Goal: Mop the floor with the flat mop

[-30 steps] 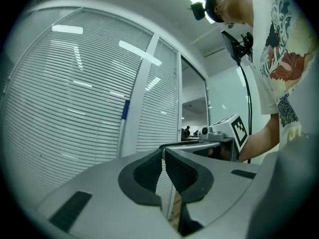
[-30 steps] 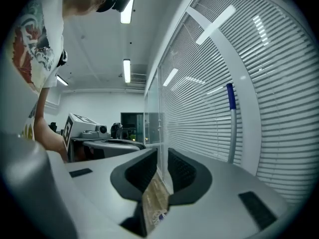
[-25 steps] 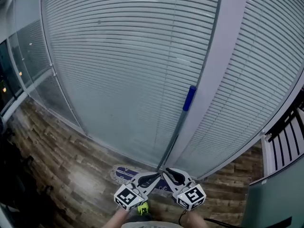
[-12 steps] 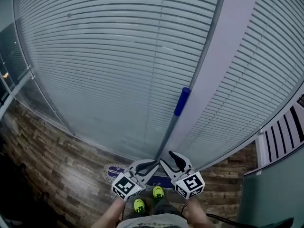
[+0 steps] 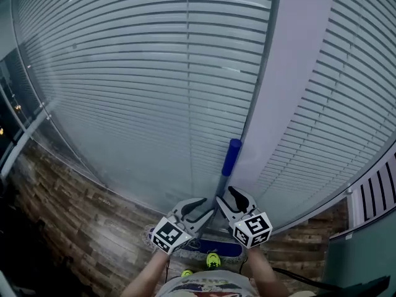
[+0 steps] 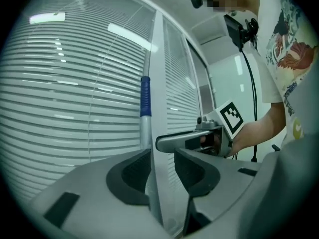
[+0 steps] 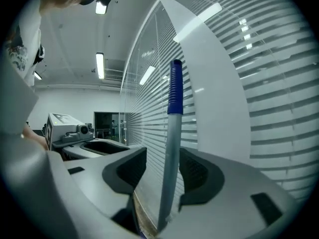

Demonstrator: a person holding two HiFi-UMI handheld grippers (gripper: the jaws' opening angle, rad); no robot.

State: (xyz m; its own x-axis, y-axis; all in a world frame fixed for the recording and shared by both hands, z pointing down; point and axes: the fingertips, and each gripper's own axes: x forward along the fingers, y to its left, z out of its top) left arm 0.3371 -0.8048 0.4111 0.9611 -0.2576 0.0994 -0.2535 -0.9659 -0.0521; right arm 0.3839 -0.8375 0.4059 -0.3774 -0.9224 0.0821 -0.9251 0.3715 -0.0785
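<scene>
The flat mop stands nearly upright with its blue grip (image 5: 231, 156) against the white pillar (image 5: 291, 73). Its blue pad (image 5: 213, 248) lies on the wood floor. My left gripper (image 5: 199, 208) and right gripper (image 5: 228, 200) flank the grey pole (image 5: 219, 187) low down. Both sets of jaws have just been opening. In the right gripper view the pole (image 7: 172, 158) stands between the pads with a gap on each side. In the left gripper view the pole (image 6: 145, 133) passes near the left pad, untouched, and the right gripper (image 6: 189, 142) shows beyond it.
A glass wall with closed white blinds (image 5: 136, 73) fills the front. Wood-plank floor (image 5: 68, 215) runs along its foot. The person's yellow-green shoes (image 5: 212, 260) stand just behind the mop pad. A slatted white panel (image 5: 377, 197) and a grey-green surface (image 5: 359, 258) are at the right.
Both grippers moved in toward the glass wall with the mop, and the handle stood up steeper against the pillar. Both grippers went from shut on the pole to spread apart.
</scene>
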